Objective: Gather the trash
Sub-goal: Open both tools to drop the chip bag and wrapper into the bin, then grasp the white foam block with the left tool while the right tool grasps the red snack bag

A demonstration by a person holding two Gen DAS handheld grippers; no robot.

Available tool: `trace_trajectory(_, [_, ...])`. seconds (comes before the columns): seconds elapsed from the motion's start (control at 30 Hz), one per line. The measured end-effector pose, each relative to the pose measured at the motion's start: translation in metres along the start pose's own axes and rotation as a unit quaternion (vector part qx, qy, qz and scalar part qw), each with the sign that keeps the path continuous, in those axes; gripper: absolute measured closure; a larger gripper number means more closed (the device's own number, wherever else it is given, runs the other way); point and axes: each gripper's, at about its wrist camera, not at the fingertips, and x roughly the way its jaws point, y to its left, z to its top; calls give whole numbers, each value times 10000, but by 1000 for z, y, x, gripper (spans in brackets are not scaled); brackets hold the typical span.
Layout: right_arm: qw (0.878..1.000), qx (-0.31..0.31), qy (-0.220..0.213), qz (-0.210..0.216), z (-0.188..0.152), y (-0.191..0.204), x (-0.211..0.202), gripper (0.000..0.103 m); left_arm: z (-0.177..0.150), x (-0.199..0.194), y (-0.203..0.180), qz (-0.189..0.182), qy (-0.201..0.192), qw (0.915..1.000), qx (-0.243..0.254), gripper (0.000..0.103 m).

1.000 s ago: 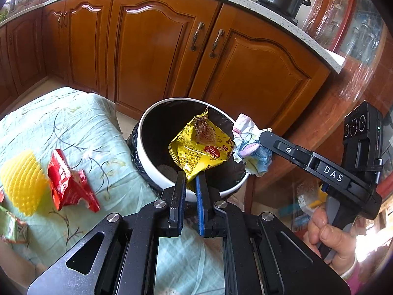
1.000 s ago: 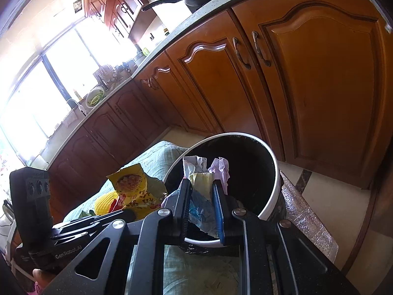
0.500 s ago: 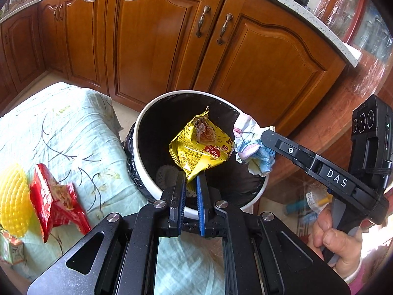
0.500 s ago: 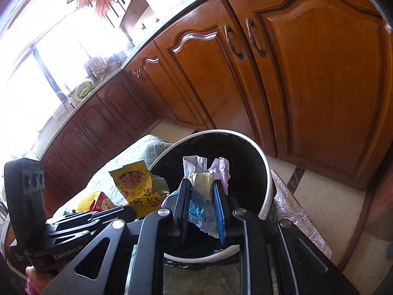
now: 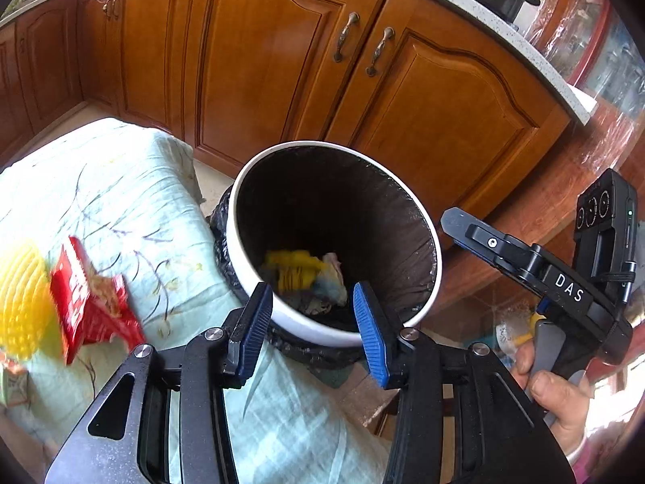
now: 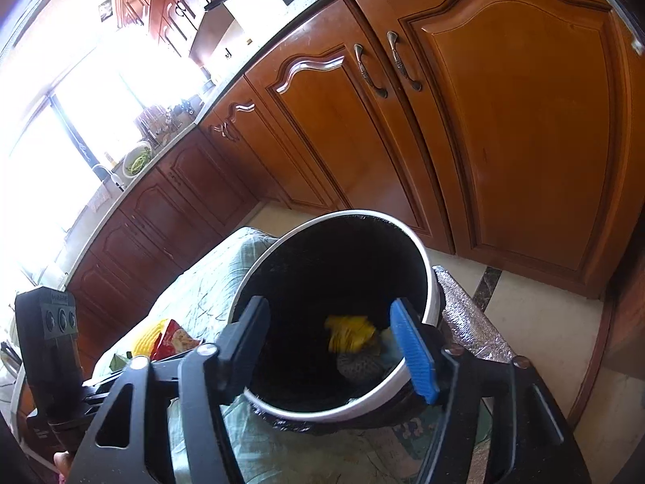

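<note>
Left wrist view: left gripper [image 5: 312,318] spread wide and empty above the near rim of the white bin [image 5: 419,207]. Blurred yellow wrapper [image 5: 292,268] deep inside against the black liner, touching crumpled pale paper [image 5: 332,278]. Red snack packet [image 5: 86,302] and yellow foam net [image 5: 22,294] side by side on the green cloth [image 5: 133,185], left of the bin. Right gripper [image 5: 455,222] beside the bin's right edge; opening hidden.

Right wrist view: right gripper [image 6: 330,347] spread apart, holding nothing, over the same bin [image 6: 427,258]. Yellow wrapper [image 6: 348,332] low inside.
</note>
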Motion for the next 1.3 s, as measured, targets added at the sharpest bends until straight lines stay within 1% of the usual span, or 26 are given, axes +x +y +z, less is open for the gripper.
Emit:
trace_trajectory(0.03, [10000, 14, -23, 30, -4, 2, -3, 25, -6, -5, 2, 10, -50, 10000, -35, 61])
trace_trajectory(0.07, [10000, 28, -43, 67, -8, 4, -5, 19, -12, -10, 4, 26, -95, 9999, -70, 58])
trace_trajectory(0.13, [9999, 24, -73, 135, -17, 8, -9, 15, -27, -20, 9, 64, -191, 9996, -177, 54])
trace_trajectory(0.23, [9997, -44, -70, 226, -34, 20, -15, 15, -49, -37, 20, 83, -321, 9989, -335, 54])
trace_trajectory(0.37, [9992, -149, 16, 361, -53, 39, -17, 15, -77, -61, 35, 234, -491, 9975, -449, 54])
trace_trajectory(0.5, [9983, -276, 122, 496, -67, 57, -16, 15, -101, -85, 51, 459, -627, 9954, -558, 54])
trace_trajectory(0.67, [9963, -442, 292, 675, -84, 81, -11, 15, -121, -109, 69, 783, -776, 9914, -710, 54])
trace_trajectory(0.73, [9953, -525, 357, 729, -92, 90, -10, 15, -131, -119, 83, 863, -817, 9894, -841, 54])
trace_trajectory(1.0, [9911, -878, 529, 849, -100, 123, 5, 15, -149, -147, 123, 1099, -978, 9803, -1315, 54])
trace_trajectory(1.13, [9892, -1029, 584, 862, -102, 139, 14, 15, -152, -154, 138, 1270, -1036, 9734, -1603, 44])
trace_trajectory(1.3, [9867, -1232, 652, 834, -97, 153, 34, 15, -150, -152, 156, 1396, -1003, 9659, -1935, 43])
